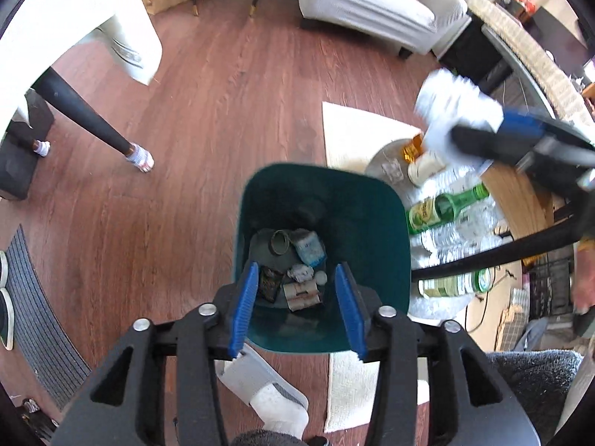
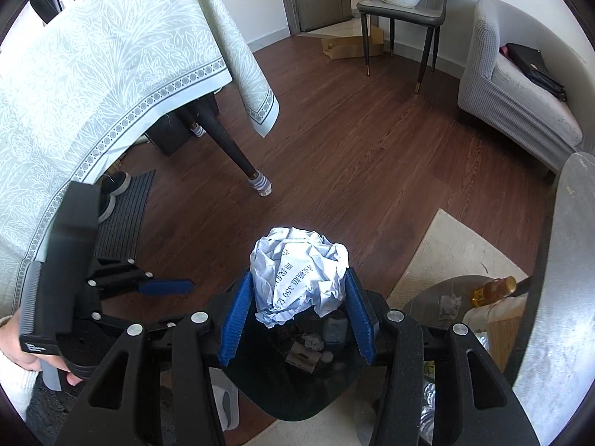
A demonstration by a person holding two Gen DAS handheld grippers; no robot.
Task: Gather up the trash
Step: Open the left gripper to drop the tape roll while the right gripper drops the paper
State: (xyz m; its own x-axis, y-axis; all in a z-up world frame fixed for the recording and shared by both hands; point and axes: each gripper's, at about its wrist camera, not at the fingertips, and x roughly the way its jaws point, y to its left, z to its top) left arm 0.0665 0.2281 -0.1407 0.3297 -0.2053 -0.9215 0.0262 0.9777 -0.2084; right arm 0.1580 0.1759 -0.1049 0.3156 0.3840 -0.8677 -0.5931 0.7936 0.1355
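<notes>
- The right gripper (image 2: 299,316) has its fingers pinching a crumpled paper ball (image 2: 299,273), held above the green bin (image 1: 321,256).
- The left gripper (image 1: 297,310) hangs empty over the bin, fingers spread.
- Risk: an off-centre release could bounce the paper off the rim onto the floor (image 1: 208,111).
- Bottles (image 1: 444,208) lie beside the bin.

A home living room: sofa (image 2: 520,104), tableclothed table (image 2: 111,74).
</notes>
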